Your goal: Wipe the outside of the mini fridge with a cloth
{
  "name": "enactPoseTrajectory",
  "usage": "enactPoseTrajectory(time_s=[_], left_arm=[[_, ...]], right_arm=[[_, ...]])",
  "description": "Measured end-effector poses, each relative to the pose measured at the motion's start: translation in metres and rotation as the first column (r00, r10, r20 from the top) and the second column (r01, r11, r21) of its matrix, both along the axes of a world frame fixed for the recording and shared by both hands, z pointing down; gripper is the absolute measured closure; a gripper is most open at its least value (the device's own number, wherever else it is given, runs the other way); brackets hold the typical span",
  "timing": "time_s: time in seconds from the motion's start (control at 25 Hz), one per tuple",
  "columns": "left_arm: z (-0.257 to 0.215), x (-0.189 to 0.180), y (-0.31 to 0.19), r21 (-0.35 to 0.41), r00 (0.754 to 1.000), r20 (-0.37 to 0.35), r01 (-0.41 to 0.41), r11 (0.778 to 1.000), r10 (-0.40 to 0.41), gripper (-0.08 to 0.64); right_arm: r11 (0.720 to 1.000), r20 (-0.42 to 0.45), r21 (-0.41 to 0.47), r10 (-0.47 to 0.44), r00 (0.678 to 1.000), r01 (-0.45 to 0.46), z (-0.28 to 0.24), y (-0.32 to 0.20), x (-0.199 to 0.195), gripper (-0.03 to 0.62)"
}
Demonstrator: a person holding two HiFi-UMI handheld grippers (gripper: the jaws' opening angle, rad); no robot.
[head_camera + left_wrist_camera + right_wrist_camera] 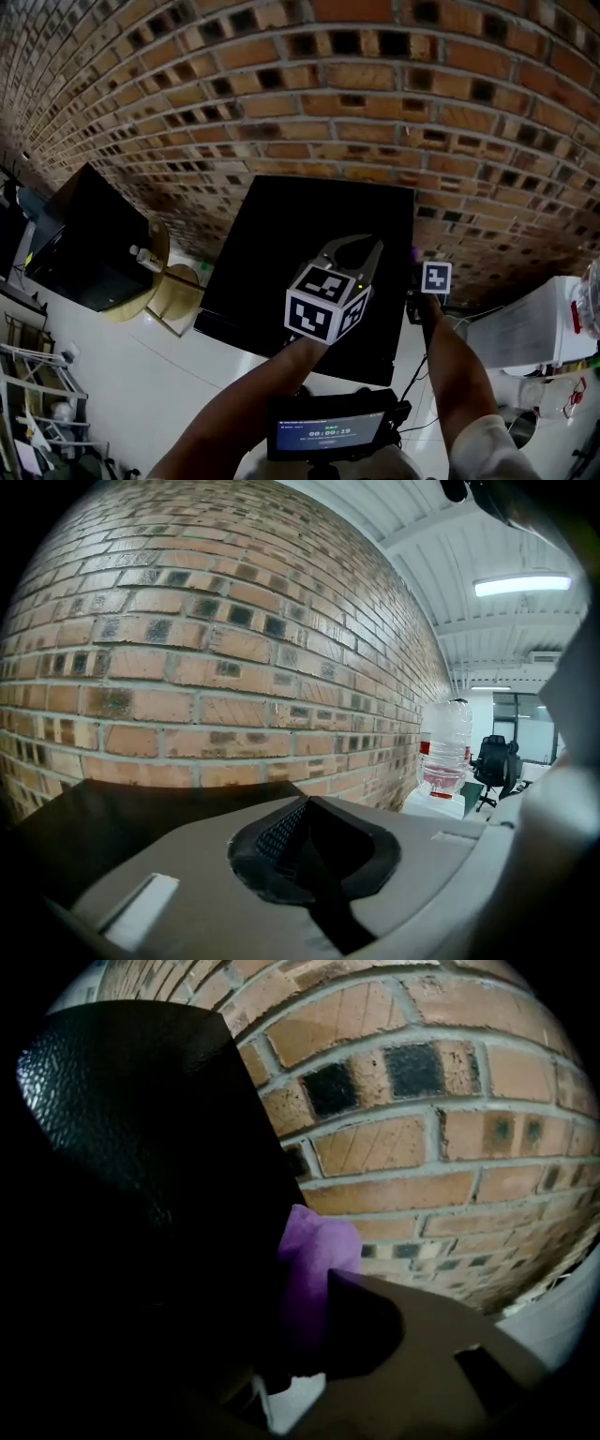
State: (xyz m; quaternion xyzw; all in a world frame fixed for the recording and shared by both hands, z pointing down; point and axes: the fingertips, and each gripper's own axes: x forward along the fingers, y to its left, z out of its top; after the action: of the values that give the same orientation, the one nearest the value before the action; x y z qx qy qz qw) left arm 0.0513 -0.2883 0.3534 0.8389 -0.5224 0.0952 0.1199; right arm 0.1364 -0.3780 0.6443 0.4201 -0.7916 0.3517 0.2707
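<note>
Surroundings: brick wall directly behind the mini fridge. To its left stand a low round wooden table and a second black cabinet. To its right is a white water dispenser, with its bottle beside an office chair.

Left gripper is above the fridge top, jaws pressed together with nothing between them.

Right gripper is at the fridge's right side, pinching the purple cloth. Cloth lies against the black pebbled side wall.

Hard to make out: the right gripper's near jaw is lost in shadow against the fridge – only the far jaw shows. From the head view the cloth is a mere sliver past the fridge edge.

Orientation: fridge upright, back to the wall, front towards the person; height cannot be judged from above. Cloth's long axis runs forward out of the jaws – free end towards the bricks.
</note>
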Motion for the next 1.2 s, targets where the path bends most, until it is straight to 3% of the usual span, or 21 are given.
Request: enactPoseTrajectory(time_s=[0.24,0.44,0.8,1.2], left_arm=[[-0.001,-0.002,0.001,0.002,1.000,0.001,0.002,1.000,-0.002,0.549],[-0.001,-0.003,0.001,0.001,1.000,0.001,-0.002,1.000,0.002,0.553],[-0.001,-0.006,0.000,0.000,1.000,-0.001,-0.002,1.000,0.002,0.554],[-0.001,-0.004,-0.001,0.002,1.000,-0.002,0.000,1.000,0.000,0.554]], right_arm=[[0.999,0.008,0.005,0.047,0.999,-0.047,-0.008,-0.002,0.011,0.494],[0.994,0.090,0.066,0.081,0.993,-0.087,-0.046,-0.001,0.018,0.494],[0.973,0.282,0.210,0.032,0.959,-0.094,-0.149,0.030,0.013,0.493],[0.915,0.453,0.390,-0.090,0.887,-0.107,-0.273,0.086,0.002,0.494]])
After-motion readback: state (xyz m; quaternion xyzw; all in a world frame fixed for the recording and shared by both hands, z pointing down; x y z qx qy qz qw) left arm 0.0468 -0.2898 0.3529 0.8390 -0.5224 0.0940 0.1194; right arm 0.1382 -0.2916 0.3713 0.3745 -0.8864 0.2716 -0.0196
